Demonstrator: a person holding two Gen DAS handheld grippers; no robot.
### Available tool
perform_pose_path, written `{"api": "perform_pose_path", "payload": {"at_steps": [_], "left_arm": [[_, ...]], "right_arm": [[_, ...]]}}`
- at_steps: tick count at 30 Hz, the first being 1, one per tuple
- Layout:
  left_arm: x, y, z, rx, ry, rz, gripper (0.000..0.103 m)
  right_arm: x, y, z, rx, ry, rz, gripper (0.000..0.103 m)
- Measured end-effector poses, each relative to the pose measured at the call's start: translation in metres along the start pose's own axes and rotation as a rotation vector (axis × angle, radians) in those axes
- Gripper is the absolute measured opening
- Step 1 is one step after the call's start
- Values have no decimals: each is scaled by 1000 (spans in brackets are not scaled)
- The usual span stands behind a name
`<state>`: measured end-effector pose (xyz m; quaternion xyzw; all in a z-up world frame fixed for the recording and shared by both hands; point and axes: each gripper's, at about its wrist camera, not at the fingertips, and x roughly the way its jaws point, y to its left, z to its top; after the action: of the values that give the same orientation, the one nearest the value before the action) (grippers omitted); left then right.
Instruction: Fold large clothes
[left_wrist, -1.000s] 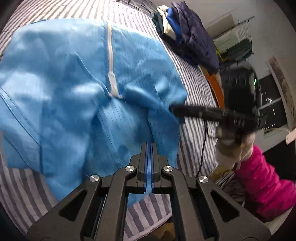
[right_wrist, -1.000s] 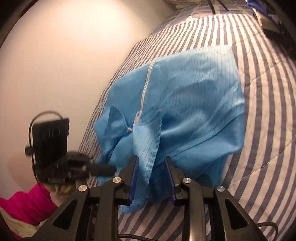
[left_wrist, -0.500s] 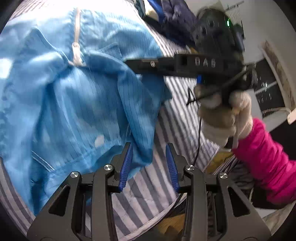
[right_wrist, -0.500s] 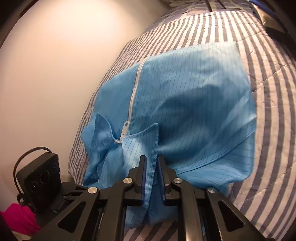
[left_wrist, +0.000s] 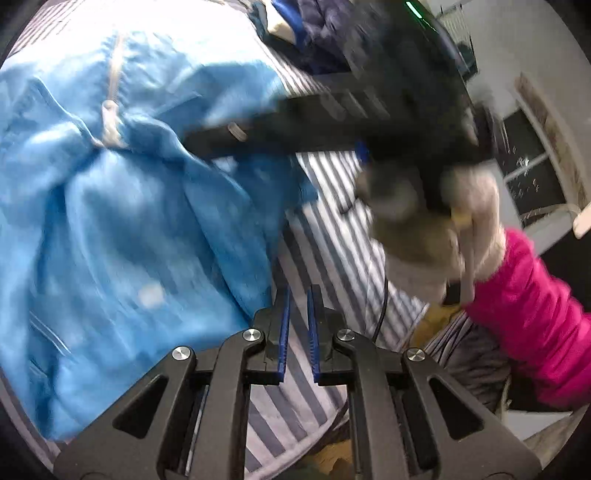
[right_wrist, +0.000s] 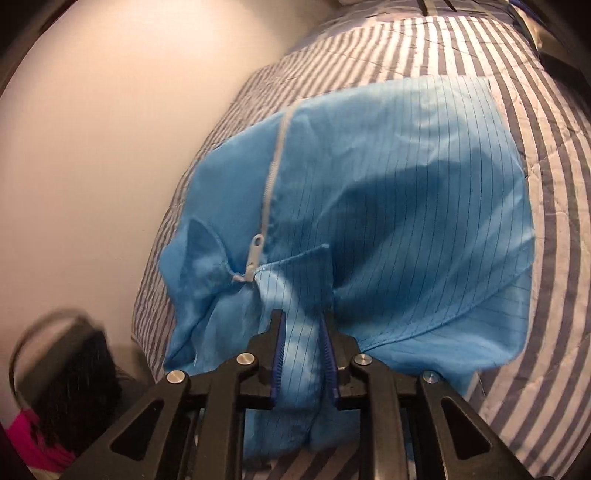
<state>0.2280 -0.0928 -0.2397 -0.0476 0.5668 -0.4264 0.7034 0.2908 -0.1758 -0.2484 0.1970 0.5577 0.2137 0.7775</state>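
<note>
Left gripper (left_wrist: 297, 310) is closing on nothing, over bare striped bedding (left_wrist: 332, 192) just right of the jacket (left_wrist: 129, 221). Right gripper (right_wrist: 303, 347) has a fold of jacket (right_wrist: 388, 192) between its jaws, which are opening; pad contact unclear. Jacket lies bunched near the bed's near edge. Risks: the fold slips free, the collar by the zip (right_wrist: 255, 254) stays crumpled, and the grippers, working close together, collide.

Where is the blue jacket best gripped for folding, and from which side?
Probably the free collar flap beside the zipper pull, coming from the near bed edge: its corner lies loose on top, while the rest of the blue jacket lies flat.
</note>
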Motion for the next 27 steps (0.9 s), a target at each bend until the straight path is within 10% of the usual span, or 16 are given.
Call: {"api": "perform_pose_path", "payload": {"at_steps": [11,20,27], "left_arm": [[-119,64,8,-149,-269,207,8],[-89,129,8,-208,-102,314,8],[-136,120,58,-136,-207,366,8]], "right_arm": [[-46,-1,4,-7,-206,-137,27],[-23,2,-28,-83,-31,-165,30],[-75,16,11,-126,-232,-172,29]]}}
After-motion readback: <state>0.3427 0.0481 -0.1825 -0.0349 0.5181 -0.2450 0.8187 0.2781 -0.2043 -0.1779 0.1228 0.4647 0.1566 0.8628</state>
